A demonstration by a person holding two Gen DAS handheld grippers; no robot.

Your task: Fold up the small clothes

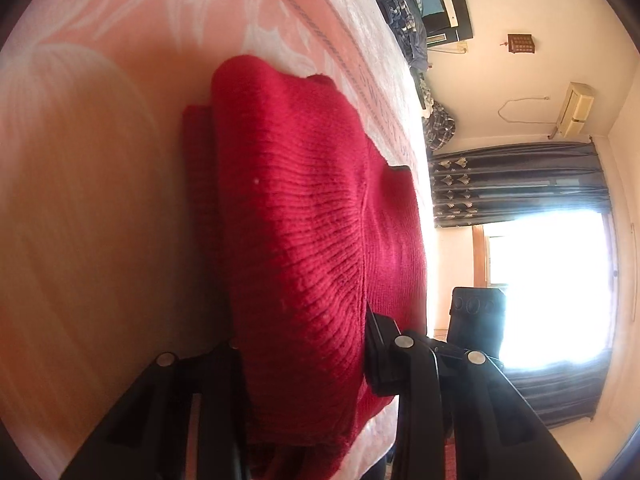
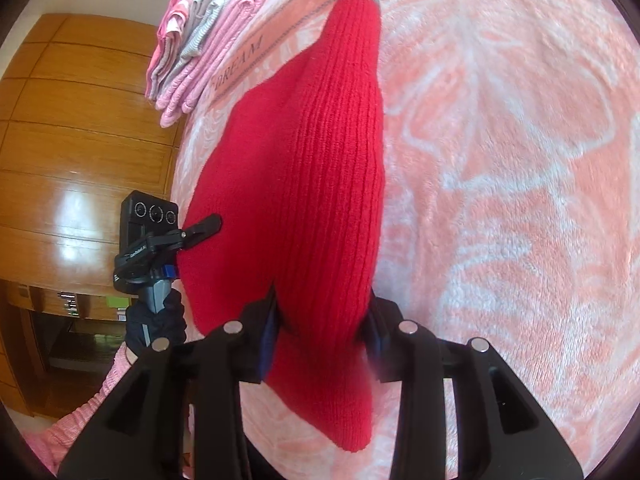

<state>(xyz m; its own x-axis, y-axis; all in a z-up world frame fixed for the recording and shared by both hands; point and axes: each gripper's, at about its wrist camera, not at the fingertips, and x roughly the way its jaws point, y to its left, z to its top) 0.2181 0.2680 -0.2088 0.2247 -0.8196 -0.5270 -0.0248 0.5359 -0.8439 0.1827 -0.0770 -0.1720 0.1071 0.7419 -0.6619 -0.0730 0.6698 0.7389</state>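
Both claws grip the red sweater (image 2: 304,168) over the pink blanket (image 2: 500,200): the right claw (image 2: 320,320) pinches one end, the left claw (image 1: 304,344) another edge, so it hangs taut for folding; a stack of folded clothes (image 2: 200,48) waits beside

Right tool (image 2: 322,334) pinches red knit garment (image 2: 320,152) — apparently a sleeve.

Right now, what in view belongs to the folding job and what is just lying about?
In the job:
red ribbed knit garment
left gripper
right gripper

Lying about:
stack of folded pink and grey clothes
pink floral blanket
dark patterned curtain
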